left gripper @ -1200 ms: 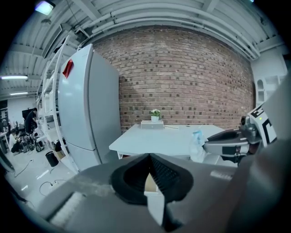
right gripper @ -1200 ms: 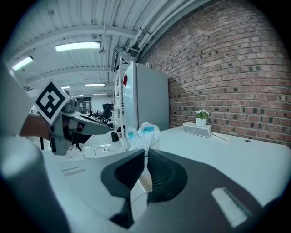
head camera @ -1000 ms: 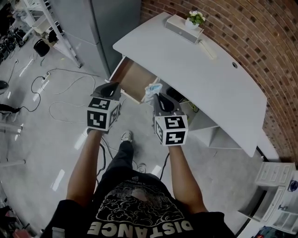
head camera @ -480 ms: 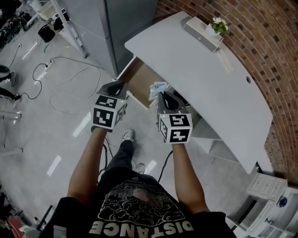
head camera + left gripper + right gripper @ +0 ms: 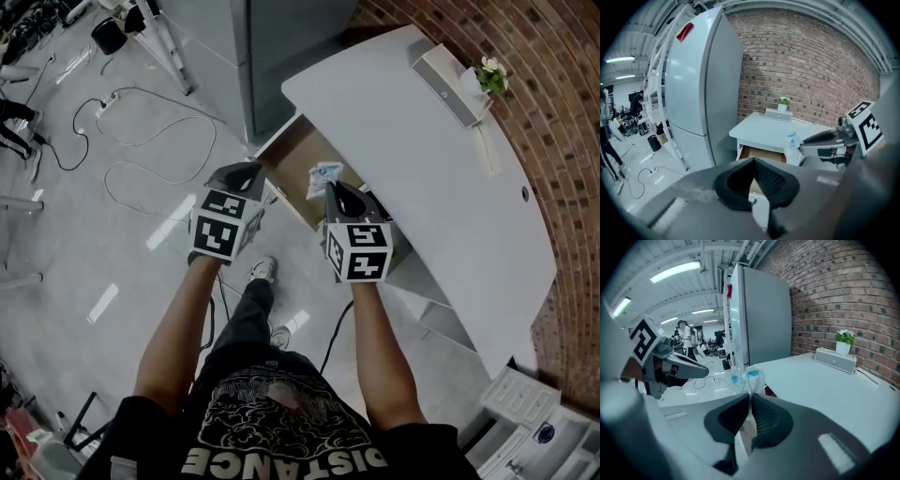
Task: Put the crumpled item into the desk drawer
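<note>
A crumpled white and blue wrapper [image 5: 324, 177] [image 5: 749, 378] [image 5: 792, 146] is pinched in my right gripper [image 5: 334, 191] [image 5: 750, 397], which is shut on it just over the front right of the open drawer [image 5: 298, 159]. The drawer [image 5: 761, 154] is pulled out of the white desk [image 5: 431, 178] and shows a brown wooden bottom. My left gripper [image 5: 246, 174] [image 5: 753, 164] is shut with nothing in it, just outside the drawer's front left corner.
A grey fridge [image 5: 262, 52] [image 5: 701, 93] stands left of the desk. A grey speaker [image 5: 448, 86] and a small potted plant [image 5: 489, 75] sit at the desk's back by the brick wall. Cables [image 5: 141, 159] lie on the floor. White drawer units [image 5: 520, 422] stand at lower right.
The view has swung so the desk and drawer lie further right. Both grippers sit a little closer to the drawer, and the right one still holds the wrapper.
</note>
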Demonstrator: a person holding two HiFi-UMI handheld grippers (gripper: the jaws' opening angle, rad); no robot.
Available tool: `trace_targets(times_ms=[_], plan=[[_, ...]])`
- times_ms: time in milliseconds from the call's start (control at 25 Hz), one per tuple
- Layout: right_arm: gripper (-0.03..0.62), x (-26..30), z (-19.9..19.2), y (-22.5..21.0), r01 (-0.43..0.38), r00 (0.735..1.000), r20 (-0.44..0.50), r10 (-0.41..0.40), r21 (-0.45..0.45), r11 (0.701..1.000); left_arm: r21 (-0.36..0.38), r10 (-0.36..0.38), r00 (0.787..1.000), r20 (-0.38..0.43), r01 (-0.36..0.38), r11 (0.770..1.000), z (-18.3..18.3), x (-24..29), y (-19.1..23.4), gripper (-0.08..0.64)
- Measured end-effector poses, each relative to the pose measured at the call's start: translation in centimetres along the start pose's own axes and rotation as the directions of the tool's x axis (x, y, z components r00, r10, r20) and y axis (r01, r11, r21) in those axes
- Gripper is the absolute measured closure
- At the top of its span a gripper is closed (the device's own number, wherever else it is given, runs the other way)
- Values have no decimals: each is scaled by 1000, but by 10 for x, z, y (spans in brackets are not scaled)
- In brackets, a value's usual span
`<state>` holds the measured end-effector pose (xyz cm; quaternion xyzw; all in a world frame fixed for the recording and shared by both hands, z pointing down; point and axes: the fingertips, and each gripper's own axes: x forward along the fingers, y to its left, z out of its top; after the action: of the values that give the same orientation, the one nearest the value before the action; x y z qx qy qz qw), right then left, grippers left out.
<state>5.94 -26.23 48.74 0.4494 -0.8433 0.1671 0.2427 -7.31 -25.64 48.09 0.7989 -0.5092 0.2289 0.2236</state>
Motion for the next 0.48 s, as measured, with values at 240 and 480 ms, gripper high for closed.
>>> trace_targets(times_ms=[240,480], plan=[[571,47,-13,-2,-29,997,-75,30,12,1000,-58,-17,999,-30,16,998,-7,35,21,561],[571,87,-35,-2,-37,990,-137,38,11,999,-92,-30,998,-52,25,995,-24,62,42,561]])
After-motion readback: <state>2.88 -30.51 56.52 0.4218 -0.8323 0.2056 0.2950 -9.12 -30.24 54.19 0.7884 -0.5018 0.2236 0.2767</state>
